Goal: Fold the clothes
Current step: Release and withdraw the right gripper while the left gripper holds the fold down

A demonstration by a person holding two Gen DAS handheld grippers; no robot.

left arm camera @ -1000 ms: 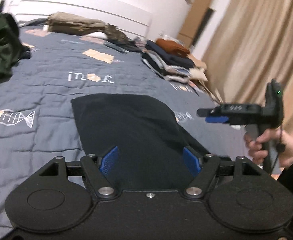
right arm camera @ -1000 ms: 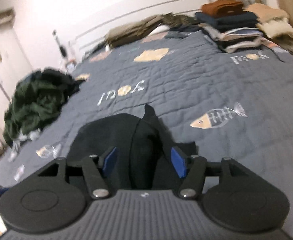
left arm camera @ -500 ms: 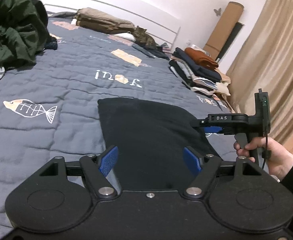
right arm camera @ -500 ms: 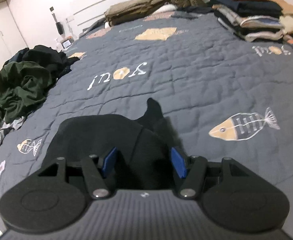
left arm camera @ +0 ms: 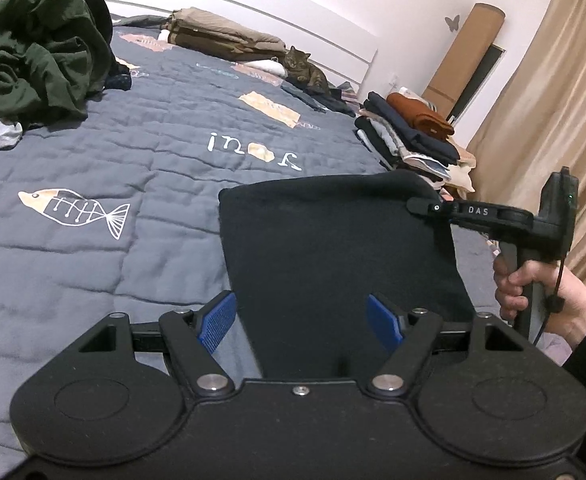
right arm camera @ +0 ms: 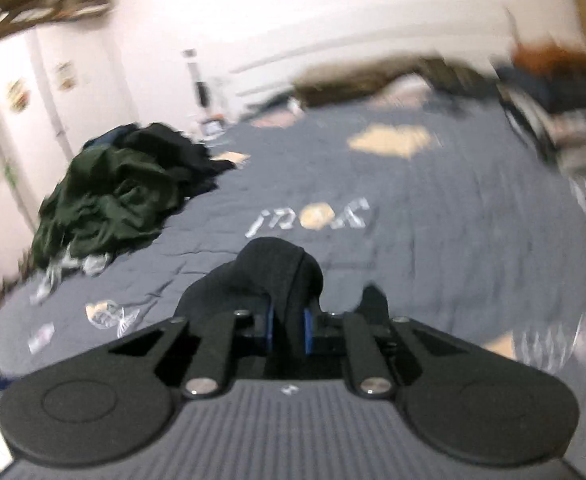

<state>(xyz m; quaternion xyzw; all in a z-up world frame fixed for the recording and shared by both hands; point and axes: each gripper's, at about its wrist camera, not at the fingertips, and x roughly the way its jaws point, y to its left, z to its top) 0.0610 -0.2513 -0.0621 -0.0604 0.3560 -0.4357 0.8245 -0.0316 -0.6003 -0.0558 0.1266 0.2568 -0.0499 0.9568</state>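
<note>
At the bottom of the left wrist view, the left gripper point(left arm camera: 301, 316) is standing open over the black garment point(left arm camera: 333, 248) lying on the quilt point(left arm camera: 133, 168). At mid right, the right gripper point(left arm camera: 417, 205), jaws having just been closing, is pinching its far corner. Farther back, a cat point(left arm camera: 305, 70) is resting.

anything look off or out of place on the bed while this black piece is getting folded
Yes: a tabby cat lies at the far end of the bed, beside a folded tan stack. A crumpled dark green heap sits unfolded at the left. The black garment itself looks fine, with the right gripper pinching its edge.
</note>
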